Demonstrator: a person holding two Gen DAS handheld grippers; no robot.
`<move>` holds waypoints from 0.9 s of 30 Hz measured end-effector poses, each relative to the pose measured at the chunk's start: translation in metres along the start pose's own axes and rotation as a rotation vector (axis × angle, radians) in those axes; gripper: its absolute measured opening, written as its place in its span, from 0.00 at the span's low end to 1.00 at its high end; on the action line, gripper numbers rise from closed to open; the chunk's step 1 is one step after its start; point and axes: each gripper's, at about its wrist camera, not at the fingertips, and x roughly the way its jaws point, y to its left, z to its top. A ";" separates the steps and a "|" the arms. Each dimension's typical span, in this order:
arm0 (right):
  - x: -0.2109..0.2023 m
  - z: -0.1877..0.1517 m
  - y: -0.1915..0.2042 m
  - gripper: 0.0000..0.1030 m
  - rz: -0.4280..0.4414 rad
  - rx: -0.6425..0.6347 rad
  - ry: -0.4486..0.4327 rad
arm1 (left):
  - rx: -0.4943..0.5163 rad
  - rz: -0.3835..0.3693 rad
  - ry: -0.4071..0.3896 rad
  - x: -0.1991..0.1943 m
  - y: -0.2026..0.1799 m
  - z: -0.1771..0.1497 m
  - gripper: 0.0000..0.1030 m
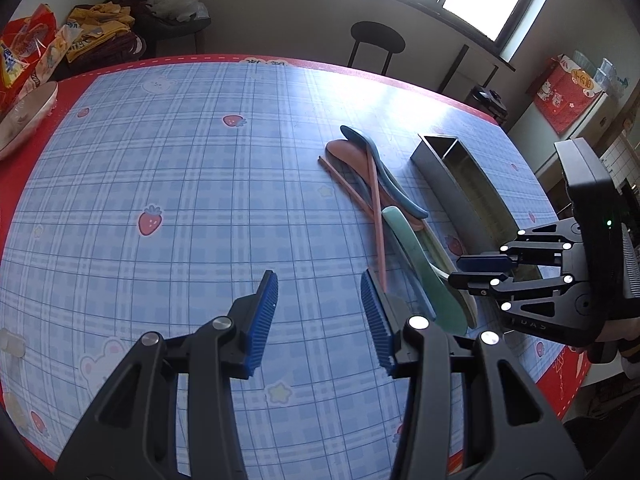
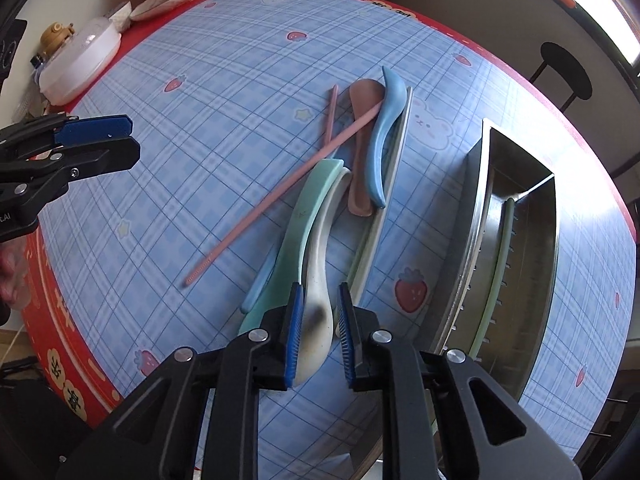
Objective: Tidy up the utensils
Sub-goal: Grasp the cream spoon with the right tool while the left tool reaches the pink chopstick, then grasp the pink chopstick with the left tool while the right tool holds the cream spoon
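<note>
left gripper [image 1: 318, 300], black linkage with ribbed blue pads, hangs spread over the glossy plaid tablecloth [image 1: 160, 184] with nothing between its fingers. right of it, mid-frame, lies the utensil heap: thin pink chopsticks [image 2: 280, 196] crossed, a matte mint spoon [image 2: 308, 216], a smooth white spoon [image 2: 320, 300], a pink spoon [image 2: 362, 152] and a blue spoon [image 2: 384, 140], long axes running lower-left to upper-right. right gripper [image 2: 320, 328] brackets the white spoon's bowl, jaws narrow; contact unclear. far right stands a boxy brushed-steel holder [image 2: 520, 240].
</note>
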 end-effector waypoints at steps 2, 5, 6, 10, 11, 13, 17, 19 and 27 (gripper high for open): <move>0.002 0.001 0.000 0.17 0.003 0.000 0.008 | -0.006 -0.010 0.004 0.004 -0.001 0.000 0.43; 0.007 0.004 0.001 0.17 -0.004 -0.001 0.029 | -0.004 -0.019 0.011 0.009 -0.003 0.000 0.44; 0.010 0.005 0.003 0.17 -0.003 0.000 0.039 | -0.003 -0.021 0.012 0.010 -0.004 0.000 0.44; 0.018 0.008 0.002 0.17 0.008 0.023 0.064 | -0.004 -0.029 0.017 0.014 -0.005 0.000 0.43; 0.019 0.009 0.003 0.17 0.005 0.025 0.066 | -0.005 -0.031 0.018 0.014 -0.004 0.000 0.44; 0.021 0.010 0.004 0.17 0.003 0.028 0.067 | -0.006 -0.032 0.020 0.015 -0.004 0.000 0.43; 0.024 0.014 0.005 0.17 0.005 0.034 0.057 | -0.008 -0.037 0.025 0.016 -0.003 0.000 0.44; 0.029 0.020 0.002 0.16 0.013 0.039 0.054 | -0.011 -0.041 0.030 0.017 -0.003 -0.002 0.44; 0.032 0.029 -0.008 0.09 0.019 0.077 0.049 | -0.018 -0.054 0.041 0.023 -0.001 -0.003 0.43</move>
